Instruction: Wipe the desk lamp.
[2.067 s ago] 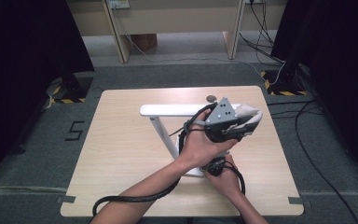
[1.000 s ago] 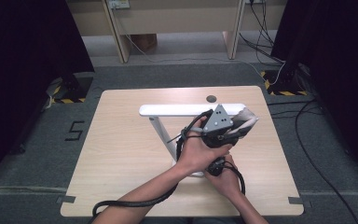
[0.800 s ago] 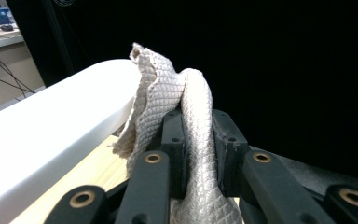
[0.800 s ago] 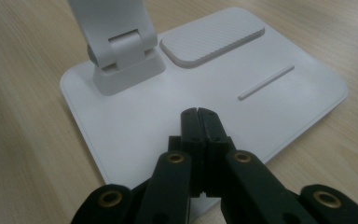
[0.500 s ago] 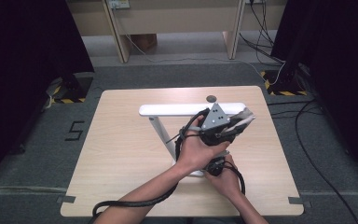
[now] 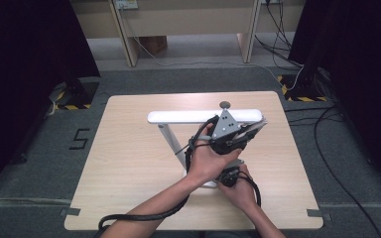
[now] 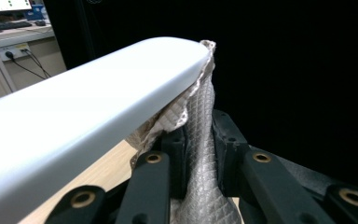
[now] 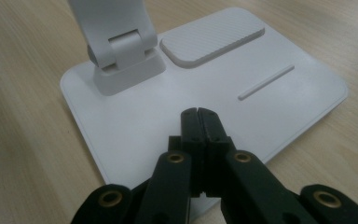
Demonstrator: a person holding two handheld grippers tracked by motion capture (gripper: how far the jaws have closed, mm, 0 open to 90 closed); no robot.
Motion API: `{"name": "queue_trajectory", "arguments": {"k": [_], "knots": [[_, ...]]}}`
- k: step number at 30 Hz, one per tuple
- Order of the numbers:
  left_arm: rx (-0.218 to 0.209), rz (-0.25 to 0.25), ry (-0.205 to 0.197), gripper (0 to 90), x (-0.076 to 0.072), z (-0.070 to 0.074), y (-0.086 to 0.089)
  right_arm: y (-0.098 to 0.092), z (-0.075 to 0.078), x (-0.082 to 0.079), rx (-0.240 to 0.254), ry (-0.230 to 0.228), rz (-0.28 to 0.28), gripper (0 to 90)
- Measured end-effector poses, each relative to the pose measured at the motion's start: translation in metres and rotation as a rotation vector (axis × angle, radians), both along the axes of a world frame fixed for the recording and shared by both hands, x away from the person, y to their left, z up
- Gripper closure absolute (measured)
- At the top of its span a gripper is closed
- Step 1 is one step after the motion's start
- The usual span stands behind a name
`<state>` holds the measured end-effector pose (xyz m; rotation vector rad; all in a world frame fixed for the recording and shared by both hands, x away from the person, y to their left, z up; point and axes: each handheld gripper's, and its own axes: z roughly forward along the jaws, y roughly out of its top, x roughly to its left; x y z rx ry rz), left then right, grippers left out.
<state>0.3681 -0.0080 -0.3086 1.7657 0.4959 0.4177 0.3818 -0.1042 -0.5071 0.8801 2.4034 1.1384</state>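
A white desk lamp stands on the wooden table (image 6: 129, 163). Its long head (image 6: 188, 117) (image 7: 98, 112) lies level above the tabletop. My left gripper (image 6: 248, 131) (image 7: 200, 133) is shut on a grey quilted cloth (image 6: 257, 127) (image 7: 203, 186), which presses against the right end of the lamp head. The right gripper (image 6: 226, 176) (image 8: 197, 114) is shut with nothing between its jaws. Its tips rest on the lamp's flat white base (image 8: 270, 107), close to the arm's hinge (image 8: 121, 51).
A small dark round object (image 6: 224, 104) lies on the table just behind the lamp head. Black cables (image 6: 129, 217) trail off the table's near edge. Desk legs (image 6: 124, 34) and floor cables (image 6: 337, 163) lie beyond and to the right of the table.
The left gripper with the cloth has shifted a little to the left and nearer along the lamp head's right end. The right hand has kept still.
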Motion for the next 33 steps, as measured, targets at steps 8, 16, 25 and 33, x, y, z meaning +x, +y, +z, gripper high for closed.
{"name": "queue_trajectory", "arguments": {"k": [8,16,25,33], "knots": [[0.000,0.042,-0.019,76.9,-0.001,0.001,0.007,0.000,0.000,0.000,0.002,0.002,-0.001,90.0],[-0.013,0.067,-0.044,77.0,-0.006,0.000,0.015,0.000,0.000,0.000,0.002,0.002,-0.001,90.0],[-0.015,0.072,-0.054,77.0,-0.009,-0.001,0.019,0.000,0.000,0.000,0.003,0.002,0.000,90.0],[-0.065,0.088,-0.062,77.0,-0.015,-0.008,0.023,0.000,0.000,0.000,0.004,0.005,0.000,90.0]]}}
